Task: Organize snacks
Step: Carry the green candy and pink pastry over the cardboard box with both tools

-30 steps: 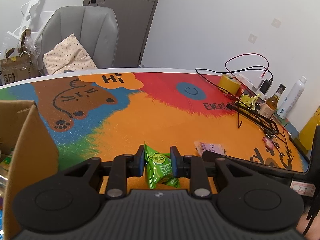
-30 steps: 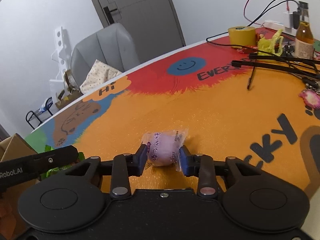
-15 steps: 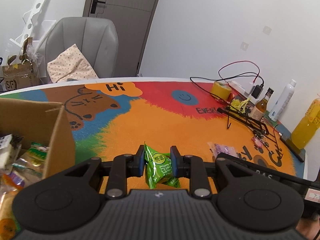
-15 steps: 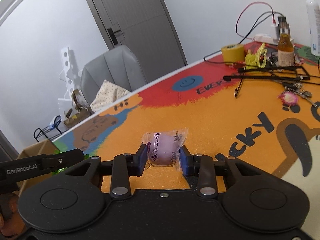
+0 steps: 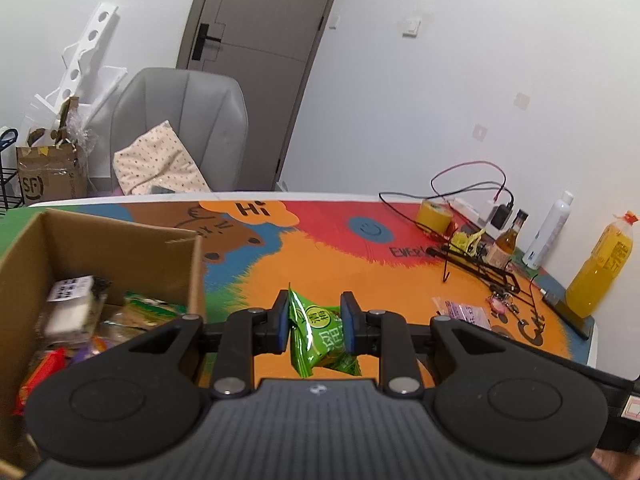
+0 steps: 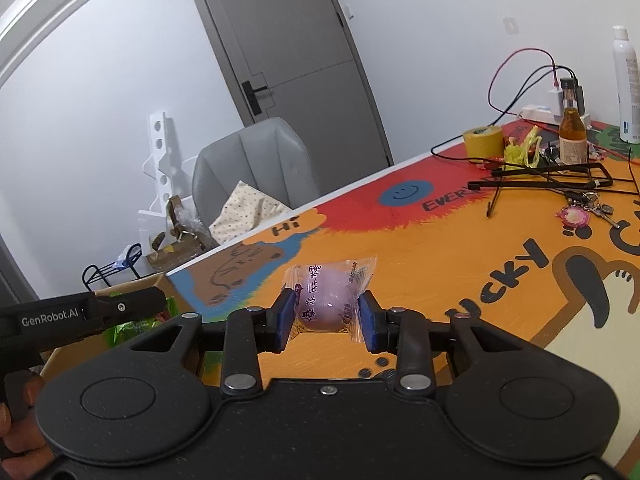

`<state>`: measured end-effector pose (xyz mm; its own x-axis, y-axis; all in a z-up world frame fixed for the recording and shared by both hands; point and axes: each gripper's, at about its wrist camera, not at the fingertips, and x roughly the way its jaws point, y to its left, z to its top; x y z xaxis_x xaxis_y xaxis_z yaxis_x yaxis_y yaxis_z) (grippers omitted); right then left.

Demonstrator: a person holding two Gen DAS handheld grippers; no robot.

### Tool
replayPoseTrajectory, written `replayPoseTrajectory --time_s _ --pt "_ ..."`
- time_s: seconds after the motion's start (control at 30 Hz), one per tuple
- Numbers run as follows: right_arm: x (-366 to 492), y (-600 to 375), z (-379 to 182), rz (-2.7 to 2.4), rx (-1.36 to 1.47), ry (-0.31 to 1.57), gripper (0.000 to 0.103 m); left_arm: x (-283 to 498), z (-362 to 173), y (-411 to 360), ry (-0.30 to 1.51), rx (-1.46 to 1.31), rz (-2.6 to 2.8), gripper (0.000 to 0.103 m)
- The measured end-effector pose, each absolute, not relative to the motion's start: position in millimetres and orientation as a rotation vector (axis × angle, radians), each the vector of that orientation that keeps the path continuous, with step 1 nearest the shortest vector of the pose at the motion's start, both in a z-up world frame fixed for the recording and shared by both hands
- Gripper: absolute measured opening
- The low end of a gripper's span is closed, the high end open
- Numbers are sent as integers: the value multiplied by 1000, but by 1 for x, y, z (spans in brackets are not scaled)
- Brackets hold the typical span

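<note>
My left gripper (image 5: 314,320) is shut on a green snack packet (image 5: 320,336) and holds it above the colourful table mat, just right of an open cardboard box (image 5: 120,236) that holds several snacks. My right gripper (image 6: 326,316) is shut on a pink round snack in clear wrap (image 6: 326,296), held above the orange part of the mat. The pink snack also shows in the left wrist view (image 5: 464,314). In the right wrist view the left gripper's body (image 6: 80,316) and the green packet (image 6: 132,326) show at the left, over the box (image 6: 132,284).
At the table's far right lie a yellow tape roll (image 5: 434,216), a black wire rack (image 5: 480,268), cables, keys (image 6: 588,210), a brown bottle (image 5: 506,244), a white bottle (image 5: 548,228) and an orange juice bottle (image 5: 600,264). A grey chair (image 5: 180,128) stands behind the table.
Both grippers have risen with their snacks. The left gripper has moved left, so the cardboard box and its contents have come into view beside it.
</note>
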<state>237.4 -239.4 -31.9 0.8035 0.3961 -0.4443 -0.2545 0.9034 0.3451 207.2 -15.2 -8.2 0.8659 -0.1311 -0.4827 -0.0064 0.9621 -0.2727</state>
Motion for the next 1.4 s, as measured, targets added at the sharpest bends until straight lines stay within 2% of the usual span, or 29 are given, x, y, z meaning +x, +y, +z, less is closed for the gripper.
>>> replayPoseTrajectory --time_s 0.67,0.93,1.17,1.3,1.4 --pt "187 -174 -15 494 258 479 33 121 13 60 425 -300 39 24" --pt "181 -148 -7 545 233 470 33 114 10 84 424 -323 94 25" --pt "185 -127 -6 586 243 493 33 129 -15 102 488 -321 121 26" --pt "187 -119 -7 592 246 534 32 131 -21 103 491 -303 122 31" --pt "188 -113 -7 604 232 551 32 131 -22 105 479 -323 99 39"
